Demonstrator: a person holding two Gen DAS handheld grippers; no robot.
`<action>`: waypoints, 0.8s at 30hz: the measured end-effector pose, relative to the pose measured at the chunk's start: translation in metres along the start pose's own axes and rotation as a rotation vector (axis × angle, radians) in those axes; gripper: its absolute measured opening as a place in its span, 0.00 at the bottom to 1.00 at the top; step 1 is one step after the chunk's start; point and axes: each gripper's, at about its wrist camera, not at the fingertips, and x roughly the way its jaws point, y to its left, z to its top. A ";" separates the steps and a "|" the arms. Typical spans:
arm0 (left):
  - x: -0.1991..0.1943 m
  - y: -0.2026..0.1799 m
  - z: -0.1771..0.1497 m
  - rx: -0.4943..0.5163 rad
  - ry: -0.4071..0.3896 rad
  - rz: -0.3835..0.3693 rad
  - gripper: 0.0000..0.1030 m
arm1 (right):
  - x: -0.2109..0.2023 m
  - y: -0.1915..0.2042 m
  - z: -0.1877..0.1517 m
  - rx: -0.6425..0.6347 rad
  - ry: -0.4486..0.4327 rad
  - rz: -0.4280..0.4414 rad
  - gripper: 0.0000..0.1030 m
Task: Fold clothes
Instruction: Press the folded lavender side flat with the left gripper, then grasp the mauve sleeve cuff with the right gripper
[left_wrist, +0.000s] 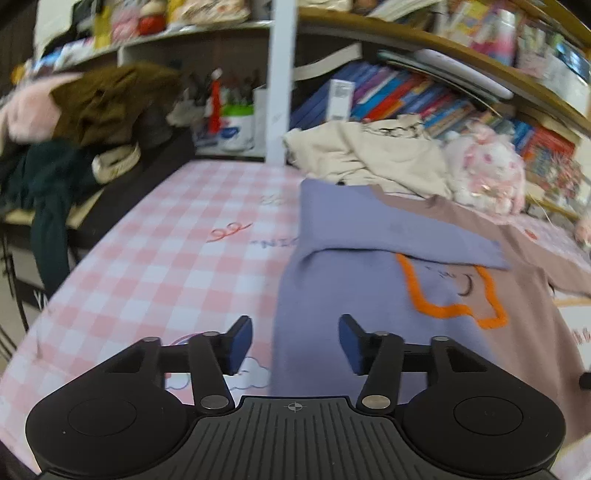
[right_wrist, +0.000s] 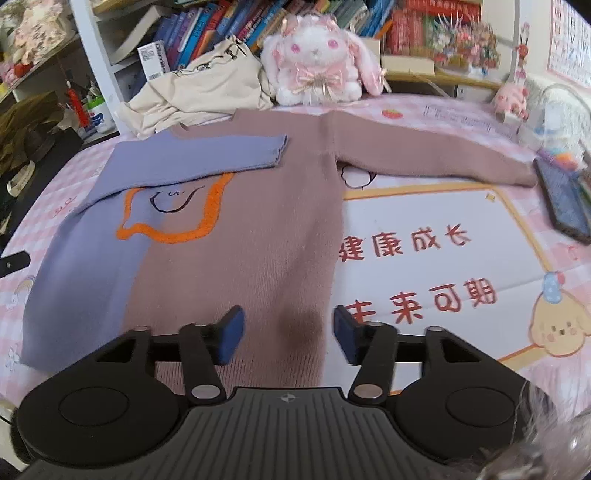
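We see the right gripper (right_wrist: 286, 338) with its jaws standing apart and nothing between the blue pads (right_wrist: 232, 338); it hangs over the hem end of the sweater (right_wrist: 258, 236), above the mauve half. The left gripper (left_wrist: 295, 343) is likewise parted and empty, poised over the lavender edge of the sweater, with bare tablecloth (left_wrist: 155, 258) under its left pad.

The sweater lies flat, front up, on the pink checked tablecloth, neck away from us. Its lavender sleeve (right_wrist: 207, 155) is folded across the chest and covers the top of the orange-outlined patch (right_wrist: 173, 210). Its mauve sleeve (right_wrist: 424, 155) stretches straight out from the sweater's right shoulder.

Just beyond the sweater's collar sits a crumpled cream garment (right_wrist: 195, 88), touching or nearly touching the neckline. Beside that, also beyond the collar, a pink and white plush rabbit (right_wrist: 317, 66) sits upright. Past the cuff of the mauve sleeve lies a dark tablet (right_wrist: 565, 199). Between that sleeve and the sweater's hem, the cloth bears a white panel with red characters (right_wrist: 424, 266). Behind the sweater, shelves hold rows of books (right_wrist: 221, 26). Well off the sweater's lavender side, dark clothes (left_wrist: 66, 147) are heaped together.
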 end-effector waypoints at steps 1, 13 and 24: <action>-0.002 -0.005 -0.002 0.014 0.001 0.002 0.66 | -0.003 0.001 -0.001 -0.011 -0.009 -0.008 0.61; 0.004 -0.046 -0.019 0.060 0.060 -0.025 0.79 | 0.001 -0.037 0.002 0.032 -0.023 -0.051 0.68; 0.014 -0.095 -0.017 -0.093 0.104 0.104 0.80 | 0.028 -0.114 0.037 0.032 -0.008 0.021 0.69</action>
